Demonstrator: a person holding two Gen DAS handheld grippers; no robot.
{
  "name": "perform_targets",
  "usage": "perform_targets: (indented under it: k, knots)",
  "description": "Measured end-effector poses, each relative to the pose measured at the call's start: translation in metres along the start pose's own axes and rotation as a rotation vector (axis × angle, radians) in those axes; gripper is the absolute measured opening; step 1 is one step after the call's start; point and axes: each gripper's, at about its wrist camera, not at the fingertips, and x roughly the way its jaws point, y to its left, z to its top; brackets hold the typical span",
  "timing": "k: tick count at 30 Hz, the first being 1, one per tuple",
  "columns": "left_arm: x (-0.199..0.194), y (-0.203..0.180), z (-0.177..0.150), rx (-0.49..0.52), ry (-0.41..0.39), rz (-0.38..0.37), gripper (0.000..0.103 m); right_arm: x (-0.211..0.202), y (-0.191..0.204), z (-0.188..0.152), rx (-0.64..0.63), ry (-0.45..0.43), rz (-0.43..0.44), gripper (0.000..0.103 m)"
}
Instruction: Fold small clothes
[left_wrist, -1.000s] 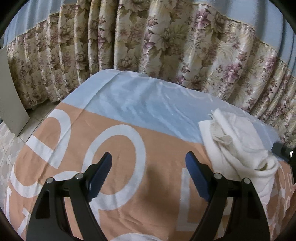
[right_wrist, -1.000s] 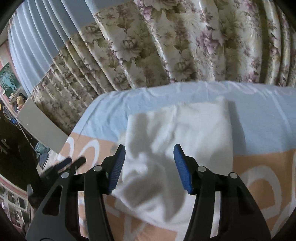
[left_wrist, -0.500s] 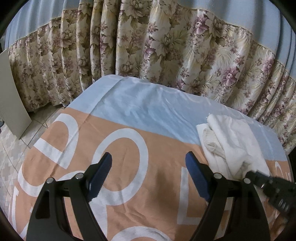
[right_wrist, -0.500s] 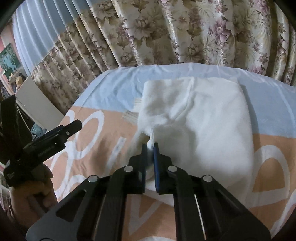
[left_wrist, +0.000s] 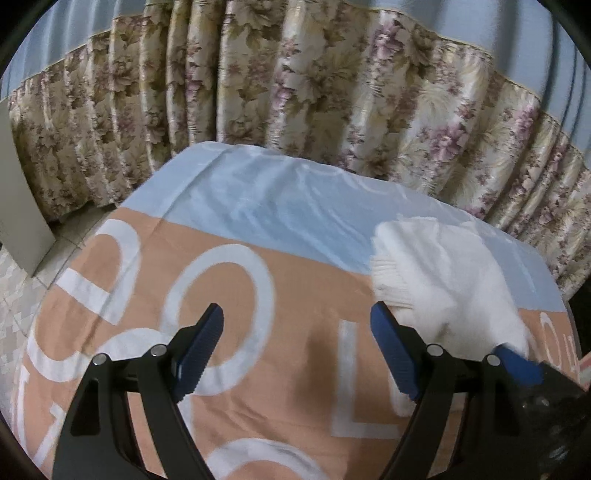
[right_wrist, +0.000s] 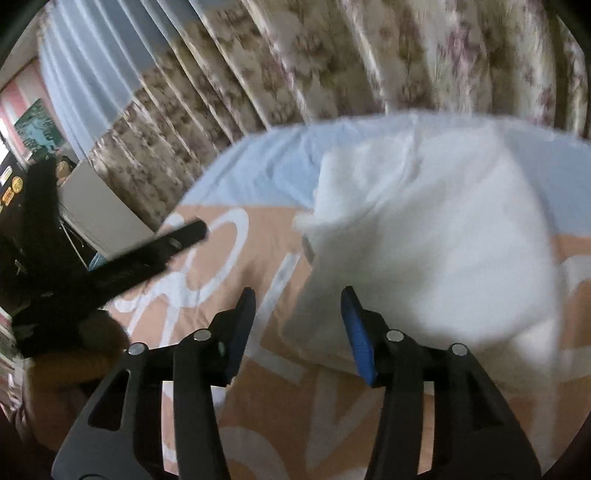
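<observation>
A white folded garment (left_wrist: 439, 273) lies on the orange and light-blue sheet (left_wrist: 258, 229) at the right of the left wrist view. It fills the right half of the blurred right wrist view (right_wrist: 436, 240). My left gripper (left_wrist: 297, 343) is open and empty over the orange part, left of the garment. My right gripper (right_wrist: 298, 325) is open and empty at the garment's near left edge. Its blue tip also shows in the left wrist view (left_wrist: 517, 363), and the left gripper shows in the right wrist view (right_wrist: 177, 240).
Floral curtains (left_wrist: 295, 92) hang behind the bed. A pale board (left_wrist: 18, 221) leans at the left over tiled floor (left_wrist: 22, 273). The sheet carries large white letters (left_wrist: 221, 295).
My right gripper was open over the garment, then shut on a fold of it, and is now open again. The garment lies flatter. The left gripper stayed open and moved little.
</observation>
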Motion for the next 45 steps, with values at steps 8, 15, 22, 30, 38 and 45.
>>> perform_targets:
  k: [8,15,22,30,38,45]
  knots:
    - [0.008,-0.074,-0.021,0.093,0.043,-0.104,0.082,-0.056,-0.066,-0.005,0.087,-0.069,-0.154,0.063]
    - [0.032,-0.096,-0.06,0.197,0.123,-0.12,0.017,-0.064,-0.093,-0.018,0.117,-0.052,-0.182,0.065]
    - [0.04,-0.068,-0.071,0.103,0.125,-0.069,0.052,-0.029,-0.107,-0.039,0.09,0.051,-0.249,0.065]
    - [0.001,-0.064,-0.051,0.118,0.021,-0.107,0.063,-0.052,-0.115,-0.036,0.083,0.012,-0.231,0.068]
    - [0.004,-0.1,0.014,0.129,-0.038,-0.136,0.079,-0.063,-0.125,0.016,0.052,-0.077,-0.253,0.078]
    - [0.066,-0.114,0.012,0.168,0.059,-0.071,0.079,-0.03,-0.127,0.037,0.037,-0.056,-0.243,0.078]
